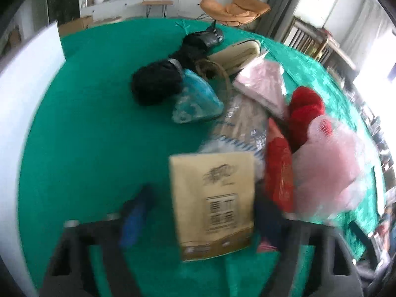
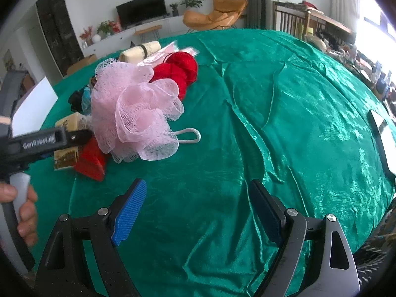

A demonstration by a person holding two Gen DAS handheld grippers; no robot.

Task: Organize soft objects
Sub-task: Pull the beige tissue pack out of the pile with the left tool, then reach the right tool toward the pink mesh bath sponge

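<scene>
A pile of soft things lies on the green cloth [image 2: 284,113]. In the left wrist view my left gripper [image 1: 200,212] is wide open around a tan tissue pack [image 1: 212,205], which sits between the blurred blue fingers [image 1: 135,220]. Behind it lie a red packet [image 1: 279,175], a pink mesh bath pouf [image 1: 329,168], red yarn [image 1: 305,111], a pink bagged cloth [image 1: 262,84], a blue bagged item [image 1: 195,99] and black yarn [image 1: 156,81]. In the right wrist view my right gripper [image 2: 198,212] is open and empty over bare cloth, right of the pouf [image 2: 133,113] and red yarn [image 2: 180,71].
A cream roll [image 1: 237,54] and a black bundle [image 1: 198,42] lie at the far side of the pile. A white board [image 1: 27,94] stands at the left table edge. A flat white item [image 2: 383,138] lies at the right edge. The left gripper's body [image 2: 44,143] reaches in from the left.
</scene>
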